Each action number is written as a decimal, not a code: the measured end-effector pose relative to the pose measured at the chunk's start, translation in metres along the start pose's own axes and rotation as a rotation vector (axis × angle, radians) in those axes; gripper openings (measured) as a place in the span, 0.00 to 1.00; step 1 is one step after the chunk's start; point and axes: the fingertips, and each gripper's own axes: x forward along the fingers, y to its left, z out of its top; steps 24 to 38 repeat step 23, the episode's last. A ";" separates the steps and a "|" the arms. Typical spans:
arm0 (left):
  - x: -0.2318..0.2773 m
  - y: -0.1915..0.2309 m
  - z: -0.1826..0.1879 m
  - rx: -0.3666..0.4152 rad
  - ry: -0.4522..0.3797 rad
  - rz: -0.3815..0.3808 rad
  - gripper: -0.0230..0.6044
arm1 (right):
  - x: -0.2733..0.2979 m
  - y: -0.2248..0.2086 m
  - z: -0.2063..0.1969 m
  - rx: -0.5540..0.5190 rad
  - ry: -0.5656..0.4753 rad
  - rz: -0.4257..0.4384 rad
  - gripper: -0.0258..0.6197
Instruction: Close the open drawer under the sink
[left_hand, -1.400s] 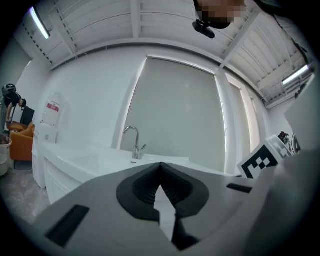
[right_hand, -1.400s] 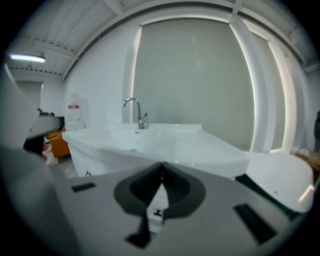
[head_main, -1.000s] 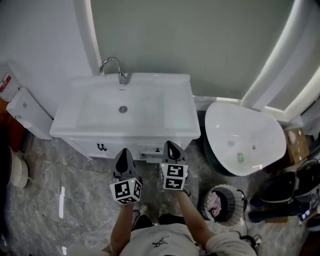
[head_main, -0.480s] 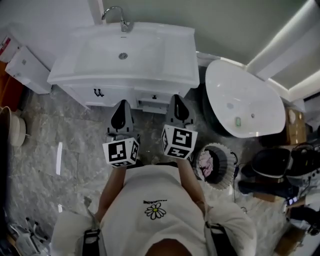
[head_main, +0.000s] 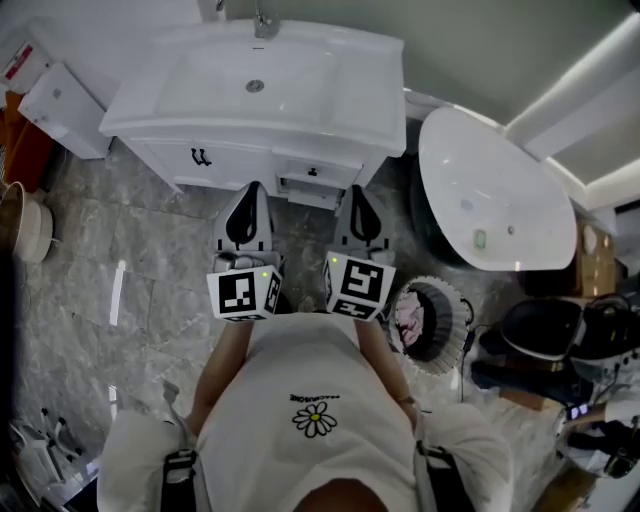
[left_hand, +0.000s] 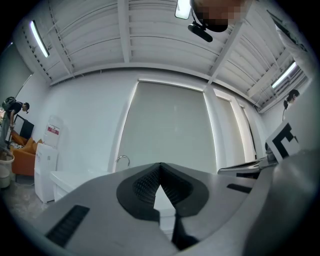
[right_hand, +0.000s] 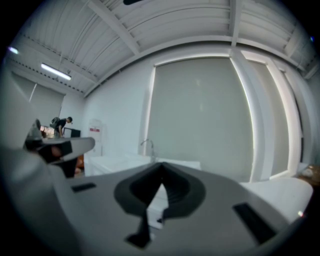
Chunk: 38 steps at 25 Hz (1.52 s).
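The drawer (head_main: 312, 178) sits under the right half of the sink (head_main: 255, 85). It stands a little way out of the white cabinet (head_main: 170, 160), with its small dark knob facing the person (head_main: 315, 430). To its left on the cabinet front is a pair of dark door handles (head_main: 202, 157). The faucet (head_main: 262, 20) is at the sink's far edge. Both tools are held out over the grey marble floor (head_main: 130, 260) in front of the cabinet, near the drawer but not touching it. The left gripper (head_main: 251, 190) points at the cabinet front just left of the drawer. The right gripper (head_main: 352, 192) points just right of it, so the drawer lies ahead and between the two. Their marker cubes (head_main: 245, 293) are close to the person's chest. In the left gripper view the fingers (left_hand: 145, 186) meet at their tips with nothing between them, leaving only a small bright gap lower down. In the right gripper view the fingers (right_hand: 175, 189) are likewise pressed together and empty, and a bit of white cabinet shows through the slit below them. Right of the cabinet is a white oval tub (head_main: 495, 200). Beside the person's right arm is a round bin (head_main: 432, 325) with pinkish scraps inside.
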 end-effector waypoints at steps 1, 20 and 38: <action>0.000 -0.001 0.000 0.002 -0.002 -0.002 0.07 | 0.000 0.001 0.002 -0.003 -0.004 0.005 0.08; 0.002 -0.006 0.000 0.007 -0.013 0.008 0.07 | 0.001 -0.010 -0.013 0.006 0.027 0.019 0.08; -0.001 -0.004 -0.001 0.000 -0.011 0.016 0.07 | 0.000 -0.008 -0.015 0.003 0.031 0.023 0.08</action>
